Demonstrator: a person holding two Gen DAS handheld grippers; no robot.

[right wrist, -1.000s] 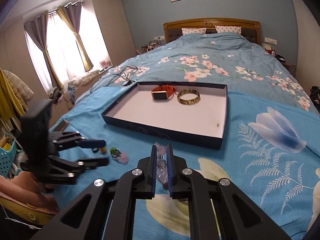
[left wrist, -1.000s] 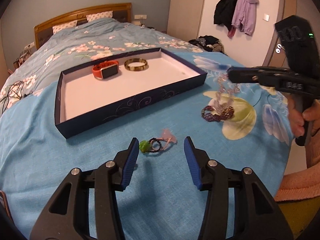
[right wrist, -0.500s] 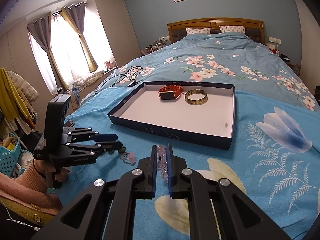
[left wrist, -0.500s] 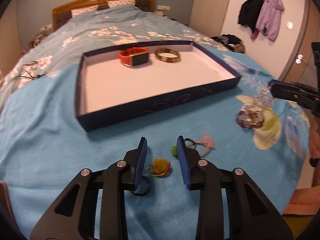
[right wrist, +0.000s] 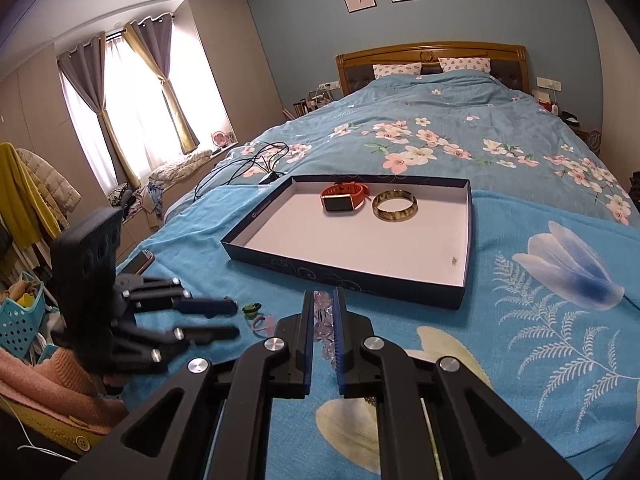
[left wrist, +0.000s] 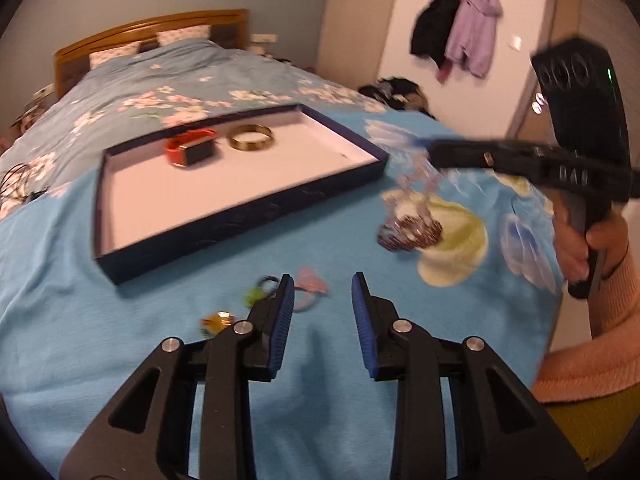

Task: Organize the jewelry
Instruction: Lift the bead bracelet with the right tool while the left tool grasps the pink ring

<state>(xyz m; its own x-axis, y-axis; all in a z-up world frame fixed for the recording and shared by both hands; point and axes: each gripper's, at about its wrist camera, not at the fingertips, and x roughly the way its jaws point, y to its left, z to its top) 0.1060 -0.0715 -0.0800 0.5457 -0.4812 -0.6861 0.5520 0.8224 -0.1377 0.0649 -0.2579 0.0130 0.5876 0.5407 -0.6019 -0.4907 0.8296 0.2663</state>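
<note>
Blue-walled tray (right wrist: pixel 466 240) sits ahead of your jaws. Your right gripper (right wrist: pixel 323 320) is clamped on the bead bracelet (right wrist: pixel 322 304), mid-carry; lift it over the near wall. Left gripper (left wrist: pixel 322 304) gapes empty, small rings (left wrist: pixel 260 292) just beside its left jaw.

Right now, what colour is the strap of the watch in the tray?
Orange-red; the watch shows best in the right wrist view, beside the gold bangle.

The open left gripper (left wrist: pixel 322 292) hovers over blue bedding, small green and pink trinkets (left wrist: pixel 280 290) beside its left finger.
</note>
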